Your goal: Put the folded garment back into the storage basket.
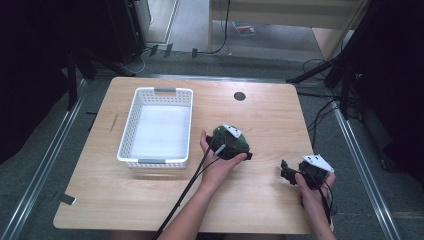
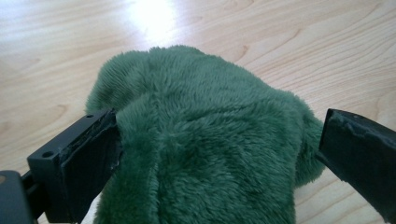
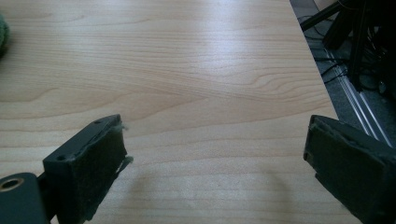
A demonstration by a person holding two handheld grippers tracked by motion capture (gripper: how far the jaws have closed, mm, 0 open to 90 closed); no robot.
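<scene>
Left gripper (image 2: pixel 219 154): fingers wide, plush (image 2: pixel 201 140) sits right between them, brushing one finger
Right gripper (image 3: pixel 215 163): fingers wide, just bare bench (image 3: pixel 196 70) between

Even overhead light falls on the desk (image 1: pixel 260 125) while the room around it sinks into near black at both sides. In the left gripper view a white glare patch burns out the wood grain at top — the green plush toy (image 2: pixel 205 140) stays sharp. Soft shadows pool beneath the right claw (image 3: pixel 215 158); its near edges blur slightly.
</scene>
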